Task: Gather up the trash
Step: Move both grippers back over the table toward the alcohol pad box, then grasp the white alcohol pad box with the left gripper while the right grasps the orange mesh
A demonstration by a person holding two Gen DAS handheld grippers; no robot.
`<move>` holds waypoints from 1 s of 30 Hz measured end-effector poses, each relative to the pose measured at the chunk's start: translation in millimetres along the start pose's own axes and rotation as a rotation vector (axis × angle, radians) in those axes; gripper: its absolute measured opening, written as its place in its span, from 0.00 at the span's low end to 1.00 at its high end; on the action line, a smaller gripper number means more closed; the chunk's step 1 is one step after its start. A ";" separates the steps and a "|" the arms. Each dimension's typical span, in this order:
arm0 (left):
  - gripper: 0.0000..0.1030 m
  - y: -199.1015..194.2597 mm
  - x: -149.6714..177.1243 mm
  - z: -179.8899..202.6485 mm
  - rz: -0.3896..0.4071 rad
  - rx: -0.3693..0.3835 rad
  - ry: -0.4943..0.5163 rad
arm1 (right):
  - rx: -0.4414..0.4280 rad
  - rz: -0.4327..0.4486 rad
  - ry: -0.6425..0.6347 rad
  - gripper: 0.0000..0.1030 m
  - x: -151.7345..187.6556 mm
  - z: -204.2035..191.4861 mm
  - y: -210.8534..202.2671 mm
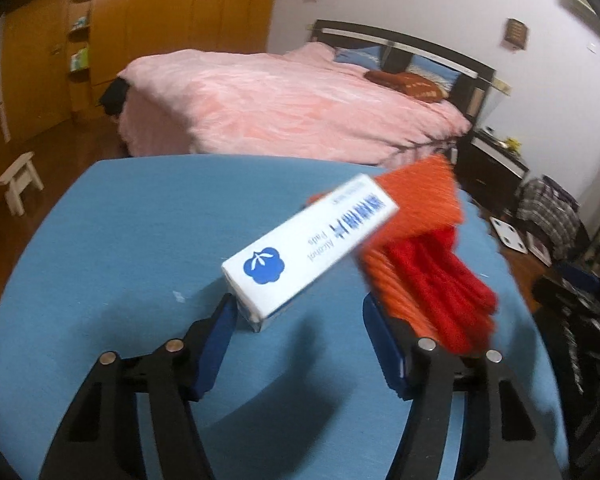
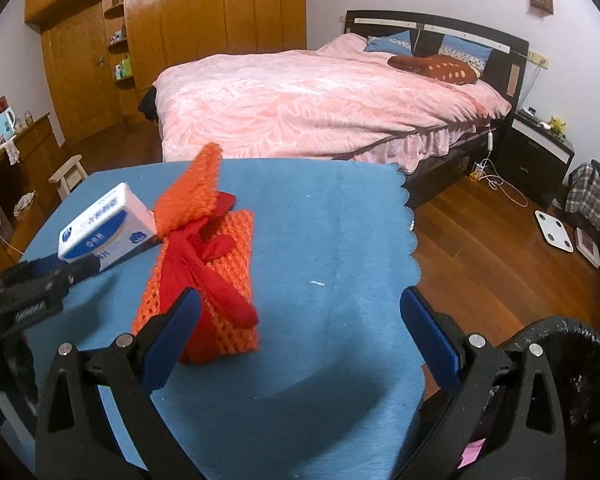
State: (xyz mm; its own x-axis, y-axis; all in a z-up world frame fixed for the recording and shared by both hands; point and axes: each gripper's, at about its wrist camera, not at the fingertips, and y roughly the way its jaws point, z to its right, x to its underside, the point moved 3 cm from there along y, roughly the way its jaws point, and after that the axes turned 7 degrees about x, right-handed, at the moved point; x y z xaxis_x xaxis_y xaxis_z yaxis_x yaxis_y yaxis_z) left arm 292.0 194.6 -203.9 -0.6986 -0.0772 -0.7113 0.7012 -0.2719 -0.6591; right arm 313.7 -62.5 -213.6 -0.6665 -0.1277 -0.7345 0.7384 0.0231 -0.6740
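A white box of alcohol pads lies on the blue table cloth, its far end propped on an orange foam net wrapped with a red net. My left gripper is open around the box's near end. The left pad sits at the box's corner, while the right pad stands apart from the box, beside the orange net. In the right wrist view the box sits at the left gripper's tips. My right gripper hangs wide open over bare cloth, its left finger beside the orange net.
A black bin stands low at the table's right side. The cloth's scalloped right edge drops to the wooden floor. A pink bed lies beyond the table, with a small white stool at the left.
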 end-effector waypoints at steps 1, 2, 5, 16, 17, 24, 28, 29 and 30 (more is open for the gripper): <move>0.62 -1.0 0.5 5.0 0.000 -0.003 0.015 | 0.002 0.003 0.005 0.94 -1.0 2.1 -0.9; 0.62 -2.0 0.8 9.1 0.000 -0.020 0.032 | 0.002 0.003 0.009 0.94 -1.2 4.0 -0.9; 0.63 0.2 -0.3 8.0 -0.009 -0.094 0.058 | 0.001 0.004 0.016 0.94 -1.6 7.0 -1.8; 0.75 6.0 -7.6 -14.7 -0.006 -0.165 0.063 | -0.015 -0.002 -0.002 0.94 -1.2 -0.8 0.3; 0.75 6.8 -9.4 -17.6 -0.003 -0.153 0.050 | -0.016 -0.003 -0.005 0.94 -0.6 -1.8 1.1; 0.77 17.4 -18.9 -28.1 0.005 -0.170 0.032 | -0.015 -0.018 -0.013 0.94 1.1 -7.2 7.3; 0.78 22.0 -28.4 -38.6 0.010 -0.163 0.016 | -0.012 -0.021 -0.014 0.94 0.5 -6.5 10.4; 0.78 25.0 -31.3 -43.1 0.003 -0.154 0.008 | -0.012 -0.021 -0.015 0.94 0.3 -6.5 10.7; 0.78 28.0 -33.7 -46.6 -0.002 -0.149 0.005 | -0.012 -0.020 -0.014 0.94 0.5 -6.3 10.3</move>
State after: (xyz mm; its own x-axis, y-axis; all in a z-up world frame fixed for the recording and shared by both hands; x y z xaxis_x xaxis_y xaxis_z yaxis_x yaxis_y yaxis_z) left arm 341.9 234.3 -209.8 -0.6995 -0.0715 -0.7110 0.7134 -0.1264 -0.6892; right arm 320.3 -56.0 -221.4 -0.6792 -0.1420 -0.7201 0.7238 0.0327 -0.6892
